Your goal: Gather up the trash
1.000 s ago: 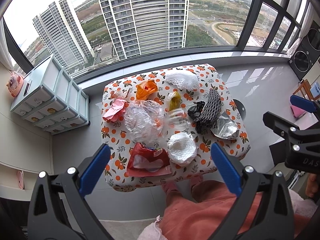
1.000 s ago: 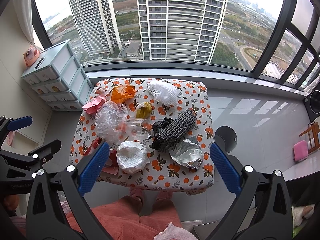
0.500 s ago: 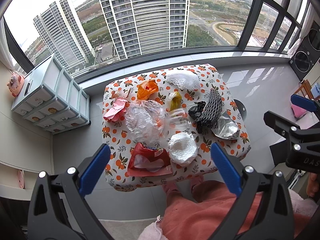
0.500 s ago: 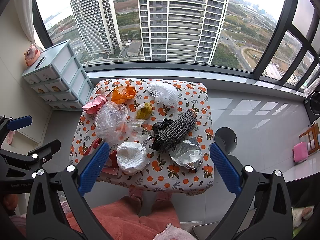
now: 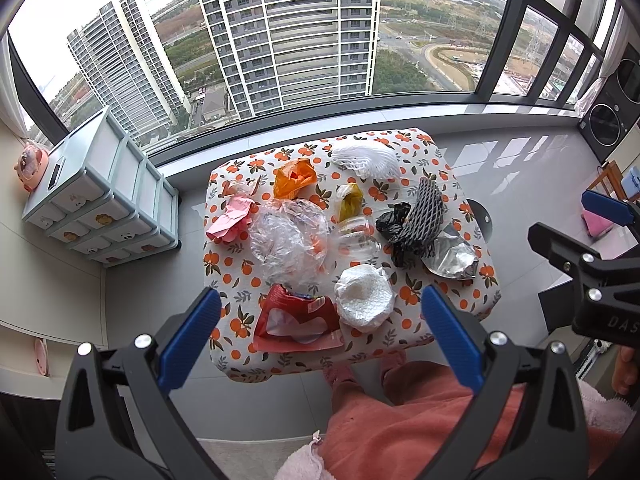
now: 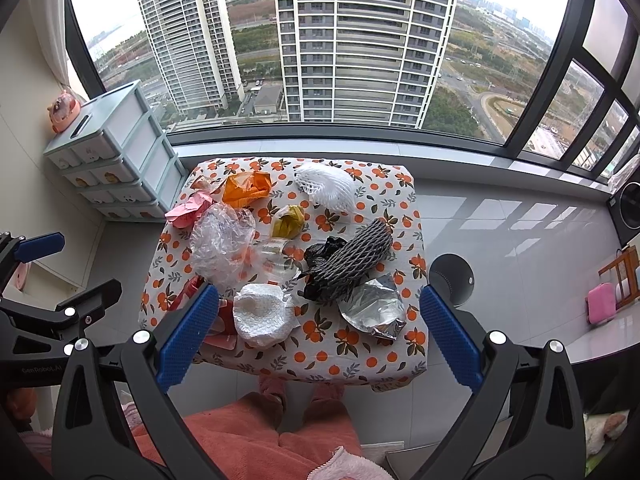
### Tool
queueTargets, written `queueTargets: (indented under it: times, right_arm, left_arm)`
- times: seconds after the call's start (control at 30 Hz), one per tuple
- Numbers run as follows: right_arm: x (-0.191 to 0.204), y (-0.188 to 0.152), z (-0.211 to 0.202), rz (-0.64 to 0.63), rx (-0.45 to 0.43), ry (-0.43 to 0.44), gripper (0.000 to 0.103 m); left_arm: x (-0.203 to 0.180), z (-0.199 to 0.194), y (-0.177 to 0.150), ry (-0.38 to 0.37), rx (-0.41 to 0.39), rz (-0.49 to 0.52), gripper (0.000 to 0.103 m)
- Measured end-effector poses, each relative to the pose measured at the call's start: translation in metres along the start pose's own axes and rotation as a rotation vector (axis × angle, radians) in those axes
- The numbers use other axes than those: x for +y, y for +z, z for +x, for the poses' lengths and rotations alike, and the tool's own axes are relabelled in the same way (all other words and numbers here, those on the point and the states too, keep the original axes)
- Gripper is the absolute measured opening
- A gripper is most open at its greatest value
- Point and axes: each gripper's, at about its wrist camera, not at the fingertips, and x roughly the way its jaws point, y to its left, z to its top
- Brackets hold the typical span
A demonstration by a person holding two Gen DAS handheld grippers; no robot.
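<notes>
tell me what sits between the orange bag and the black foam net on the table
A crumpled yellow wrapper lies between the orange bag and black foam net, clearest in the right wrist view.

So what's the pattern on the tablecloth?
Oranges with green leaves on white, covering the tablecloth; the right wrist view shows it best.

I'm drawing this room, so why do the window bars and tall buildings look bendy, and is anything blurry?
Left wrist view: the fisheye lens bows the window frame and tilts the towers; the trash is sharp. Right wrist view: the same bending; the sky is washed out white, and the floor reflects bright window patches.
</notes>
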Motion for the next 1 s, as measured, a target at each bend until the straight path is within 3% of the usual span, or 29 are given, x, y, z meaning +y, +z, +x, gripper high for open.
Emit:
queueTargets:
  times: [1.0]
  right_arm:
    - [0.0016,0.0004,0.0013,-0.007,0.002,0.012,0.097]
  left_arm:
    - [0.0039,0.0040,-0.0017,-0.028,0.014,-0.018,0.099]
